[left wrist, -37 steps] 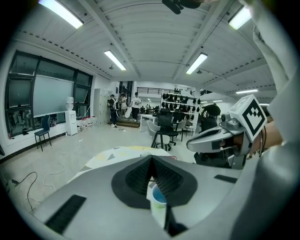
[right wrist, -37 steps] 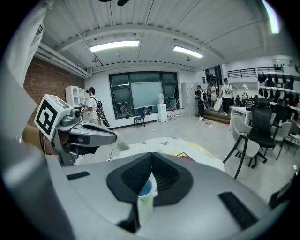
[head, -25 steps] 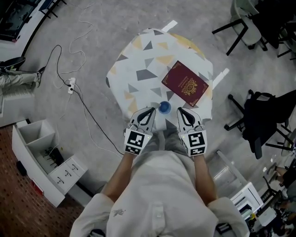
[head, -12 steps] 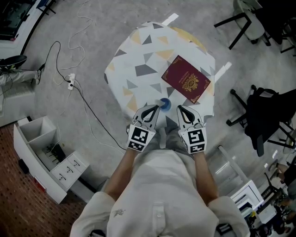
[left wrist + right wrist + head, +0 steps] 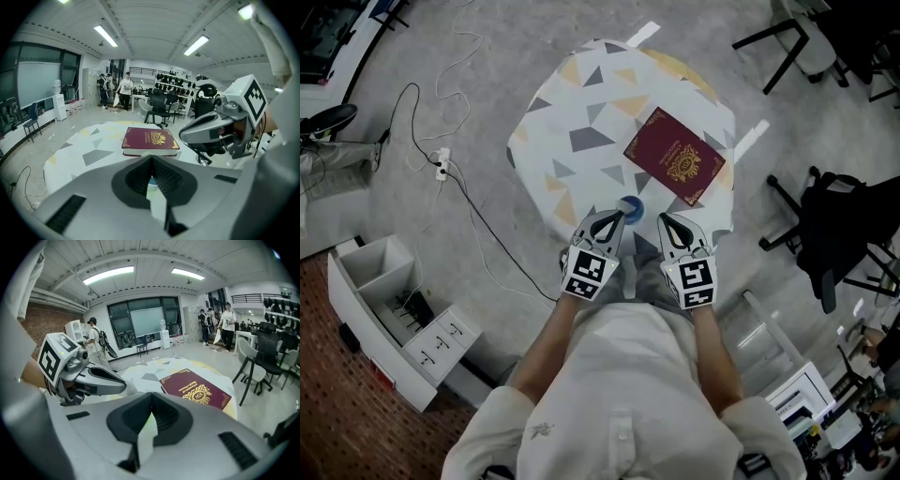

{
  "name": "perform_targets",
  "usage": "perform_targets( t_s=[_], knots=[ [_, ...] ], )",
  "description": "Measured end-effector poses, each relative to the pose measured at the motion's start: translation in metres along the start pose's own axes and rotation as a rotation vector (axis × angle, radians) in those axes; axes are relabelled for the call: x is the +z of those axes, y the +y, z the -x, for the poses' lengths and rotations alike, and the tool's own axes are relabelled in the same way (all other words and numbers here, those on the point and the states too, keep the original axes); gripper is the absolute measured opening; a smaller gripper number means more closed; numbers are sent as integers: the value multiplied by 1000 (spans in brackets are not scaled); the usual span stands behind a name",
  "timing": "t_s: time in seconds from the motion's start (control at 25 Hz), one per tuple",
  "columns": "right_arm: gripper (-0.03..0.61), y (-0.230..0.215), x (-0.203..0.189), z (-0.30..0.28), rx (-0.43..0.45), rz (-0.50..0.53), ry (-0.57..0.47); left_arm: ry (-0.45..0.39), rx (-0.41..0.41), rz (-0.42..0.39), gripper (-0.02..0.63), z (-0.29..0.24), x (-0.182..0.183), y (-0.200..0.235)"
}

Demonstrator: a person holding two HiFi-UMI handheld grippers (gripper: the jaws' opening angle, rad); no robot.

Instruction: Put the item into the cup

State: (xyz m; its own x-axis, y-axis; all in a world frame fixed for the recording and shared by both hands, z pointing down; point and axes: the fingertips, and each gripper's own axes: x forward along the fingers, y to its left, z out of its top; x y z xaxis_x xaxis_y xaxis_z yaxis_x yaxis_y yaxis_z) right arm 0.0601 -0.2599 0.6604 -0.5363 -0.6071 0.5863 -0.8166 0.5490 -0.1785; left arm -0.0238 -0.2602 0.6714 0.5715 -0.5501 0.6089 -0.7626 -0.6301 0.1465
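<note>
The left tongs (image 5: 614, 221) are closed tip to tip with nothing between them; through the slit behind the tips only a pale blue sliver shows, probably the cup. The right tongs (image 5: 668, 225) are closed and empty as well, with only the patterned cloth visible behind their tips.

Over the last second the left tongs have crept forward and inward. In the head view their tip now sits right at the near edge of the small blue cup (image 5: 629, 207), where a moment ago there was a clear gap. The right tongs have kept much the same place, just beside the cup on its other side.

The cup stands upright near the front edge of the round bench (image 5: 581, 108), between the two tips and slightly beyond them. A maroon book (image 5: 675, 169) lies flat further back and to the right, apart from the cup.

Whatever is meant to go into the cup does not show, and neither pair of tongs carries it. The approach looks more like steadying or nudging the cup than loading it, so the task seems barely begun.
</note>
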Motion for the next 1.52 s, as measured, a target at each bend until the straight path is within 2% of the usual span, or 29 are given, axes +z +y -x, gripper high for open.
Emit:
perform_targets(
  t_s=[0.72,1.52],
  knots=[
    [6,-2,-8,4,-10,-9,7,80,-29,3,12,-21,-25,-10],
    [8,-2,-13,12,-24,-13,0,154,-12,-14,14,-29,-38,-8]
  ],
)
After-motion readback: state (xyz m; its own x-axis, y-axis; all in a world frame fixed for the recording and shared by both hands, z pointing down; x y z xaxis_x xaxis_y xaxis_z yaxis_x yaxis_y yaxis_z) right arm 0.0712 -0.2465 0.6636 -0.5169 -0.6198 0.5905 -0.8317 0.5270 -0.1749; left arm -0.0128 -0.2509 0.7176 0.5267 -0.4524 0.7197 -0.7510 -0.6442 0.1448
